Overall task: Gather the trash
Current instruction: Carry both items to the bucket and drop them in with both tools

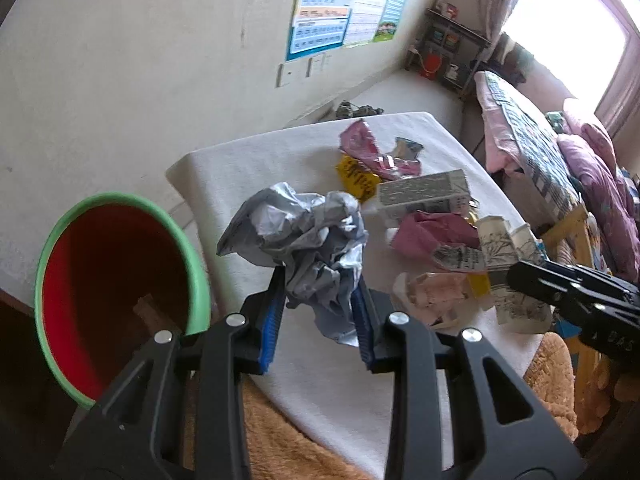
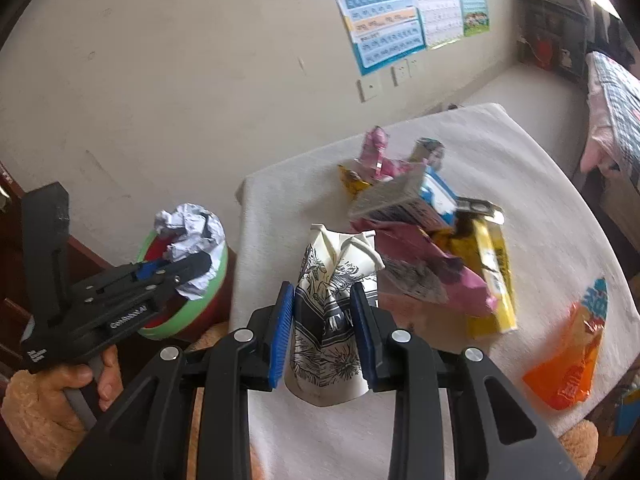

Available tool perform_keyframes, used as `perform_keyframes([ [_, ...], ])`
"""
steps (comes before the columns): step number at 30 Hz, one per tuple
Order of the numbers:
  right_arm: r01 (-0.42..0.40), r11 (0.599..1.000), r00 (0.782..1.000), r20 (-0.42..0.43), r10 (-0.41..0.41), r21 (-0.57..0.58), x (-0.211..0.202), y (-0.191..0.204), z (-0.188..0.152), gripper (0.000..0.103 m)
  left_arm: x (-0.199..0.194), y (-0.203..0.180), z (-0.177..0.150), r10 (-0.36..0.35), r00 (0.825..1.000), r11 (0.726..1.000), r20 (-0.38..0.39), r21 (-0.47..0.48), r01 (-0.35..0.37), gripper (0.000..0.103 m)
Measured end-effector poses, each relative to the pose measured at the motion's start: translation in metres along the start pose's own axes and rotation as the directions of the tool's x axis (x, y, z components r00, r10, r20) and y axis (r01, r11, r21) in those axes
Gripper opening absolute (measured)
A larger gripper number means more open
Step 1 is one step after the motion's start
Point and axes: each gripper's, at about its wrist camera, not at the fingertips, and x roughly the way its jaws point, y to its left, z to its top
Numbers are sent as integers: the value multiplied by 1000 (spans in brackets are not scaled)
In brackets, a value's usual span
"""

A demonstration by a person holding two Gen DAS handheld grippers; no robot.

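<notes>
Crumpled grey paper point(image 1: 304, 236) sits clenched in the left gripper point(image 1: 318, 316); right gripper point(image 2: 322, 328) clamps a printed carton point(image 2: 332, 320). Next: release both into the bin point(image 1: 52, 248) at lower left.

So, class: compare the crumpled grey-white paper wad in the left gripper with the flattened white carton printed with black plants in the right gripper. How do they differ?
The crumpled grey-white paper wad is a shapeless, plain ball; the flattened white carton with black plant prints keeps folded panels and a pinched top. The wad is by the red bucket with the green rim; the carton is over the cloth-covered table. Both are clamped between blue pads.
</notes>
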Motion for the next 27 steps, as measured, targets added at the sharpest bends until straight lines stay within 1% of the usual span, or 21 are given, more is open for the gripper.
perform_keyframes([
  [7,-16,1000,1000,1,16,-12,5,14,8,29,-4,20,-1,26,1000,999,7,-43,-26,31],
  [16,-38,998,999,-4,38,-56,11,35,17,29,-9,39,0,52,998,995,25,-85,-49,31],
  [27,-70,991,997,-28,67,-114,30,67,28,29,-18,72,-1,109,993,983,46,-154,-100,31],
])
